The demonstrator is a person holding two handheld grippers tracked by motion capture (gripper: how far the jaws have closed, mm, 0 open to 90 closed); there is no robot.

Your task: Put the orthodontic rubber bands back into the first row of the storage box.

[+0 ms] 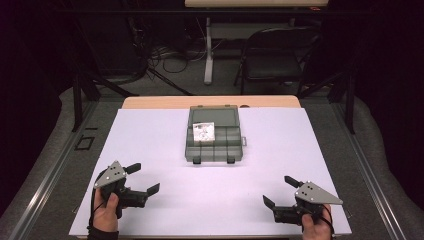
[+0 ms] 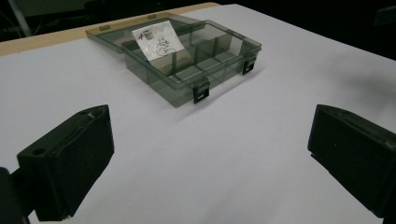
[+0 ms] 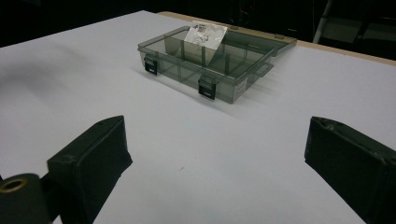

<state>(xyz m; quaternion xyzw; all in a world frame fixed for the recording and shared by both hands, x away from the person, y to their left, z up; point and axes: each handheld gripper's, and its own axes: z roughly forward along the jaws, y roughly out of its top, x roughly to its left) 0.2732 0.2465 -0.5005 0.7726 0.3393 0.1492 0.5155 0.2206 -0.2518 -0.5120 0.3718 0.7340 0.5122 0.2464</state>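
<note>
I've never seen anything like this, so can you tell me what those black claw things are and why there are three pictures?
A person sits at a table and holds a pincer tool in each hand: the left gripper and the right gripper. Both are open and hold nothing. One camera looks down from above. The other two ride on the grippers, so you see each one's black jaws at the bottom. On the white table cover lies a clear grey compartment box with its lid open. A small plastic packet rests inside it.

Light wooden table (image 1: 150, 102) covered by a large white sheet (image 1: 150, 150), a smoky grey translucent plastic compartment box (image 1: 214, 148) lying open near the sheet's far middle, a small white printed packet (image 1: 203, 132) inside it
</note>
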